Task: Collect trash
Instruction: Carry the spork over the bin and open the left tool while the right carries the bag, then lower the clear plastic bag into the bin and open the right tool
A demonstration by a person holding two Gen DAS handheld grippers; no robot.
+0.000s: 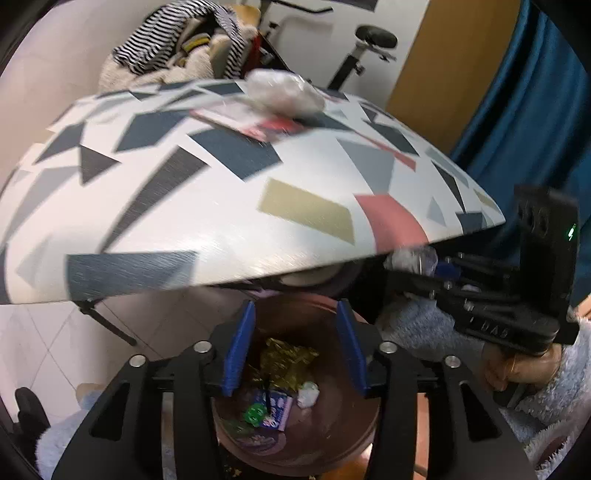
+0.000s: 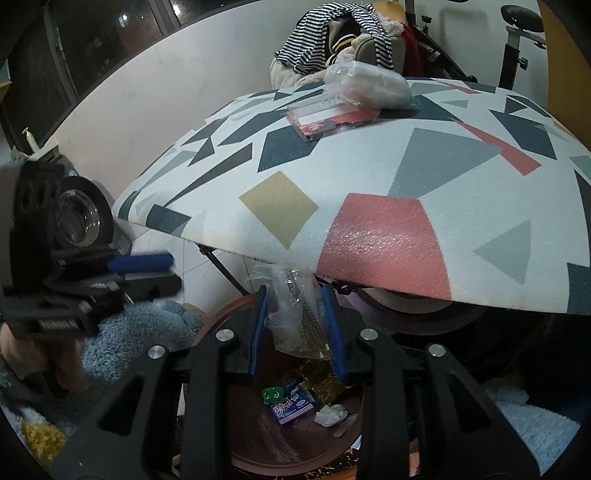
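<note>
A brown round bin point(image 1: 332, 435) stands below the table's front edge, and it also shows in the right wrist view point(image 2: 295, 443). It holds a gold wrapper point(image 1: 284, 363), a blue packet point(image 2: 293, 406), a green piece and white crumpled paper point(image 2: 330, 415). My left gripper point(image 1: 295, 347) is open and empty above the bin. My right gripper point(image 2: 295, 328) is shut on a clear plastic wrapper point(image 2: 295, 306) over the bin. A clear bag point(image 2: 369, 86) and a red-white packet point(image 2: 328, 120) lie on the patterned table point(image 2: 369, 177).
A chair with striped clothing point(image 2: 332, 33) and an exercise bike point(image 1: 369, 48) stand behind the table. Blue curtain point(image 1: 535, 110) hangs at the right. Fluffy blue fabric point(image 2: 140, 332) flanks the bin. Table legs point(image 1: 107, 325) reach the tiled floor.
</note>
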